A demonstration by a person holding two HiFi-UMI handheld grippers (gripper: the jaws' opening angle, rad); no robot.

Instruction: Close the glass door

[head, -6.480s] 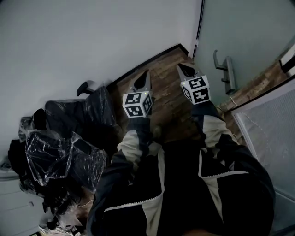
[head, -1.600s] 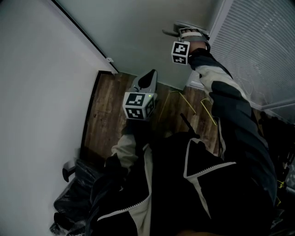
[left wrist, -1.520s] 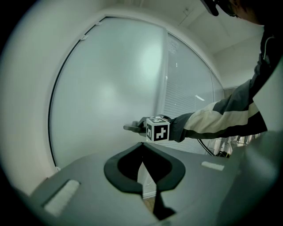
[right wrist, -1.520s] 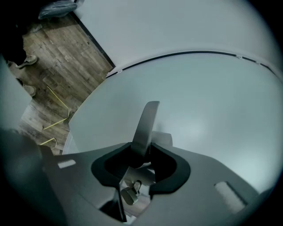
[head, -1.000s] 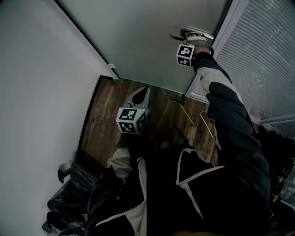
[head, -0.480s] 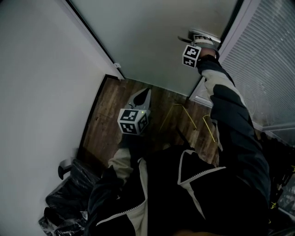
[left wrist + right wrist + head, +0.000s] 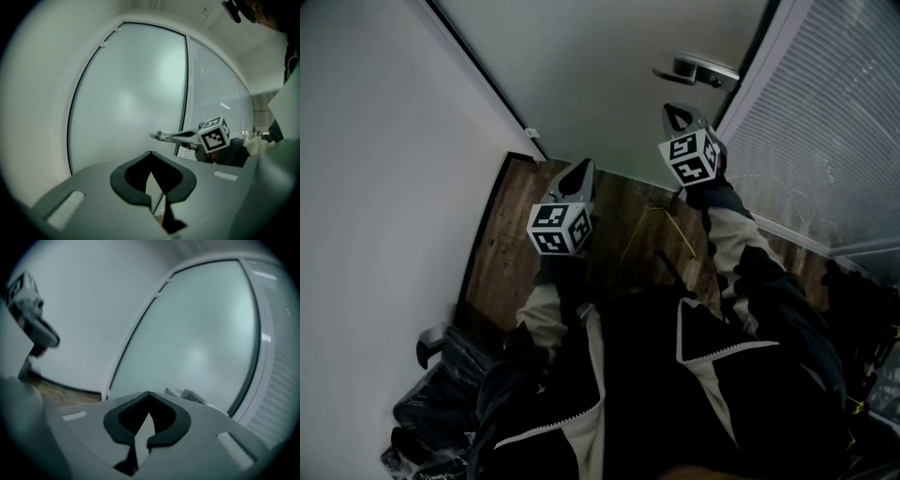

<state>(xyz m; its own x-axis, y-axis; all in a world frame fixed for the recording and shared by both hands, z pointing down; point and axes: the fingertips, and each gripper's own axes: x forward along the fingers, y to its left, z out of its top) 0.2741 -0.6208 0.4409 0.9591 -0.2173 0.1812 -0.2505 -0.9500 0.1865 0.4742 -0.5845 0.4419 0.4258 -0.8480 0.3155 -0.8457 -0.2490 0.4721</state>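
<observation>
Just beyond the right hand-held gripper (image 7: 676, 112), the glass door handle (image 7: 698, 69), apart.

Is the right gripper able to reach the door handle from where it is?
Probably yes. The right gripper hangs close to the door handle with nothing between them. Its jaws have just closed empty, so they must open to grab it.

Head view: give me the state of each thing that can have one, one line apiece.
glass door: appears shut
door handle: level, nothing gripping it
left gripper: shut, empty
right gripper: jaws just closed, nothing between them, clear of the door handle
blinds: lowered
</observation>
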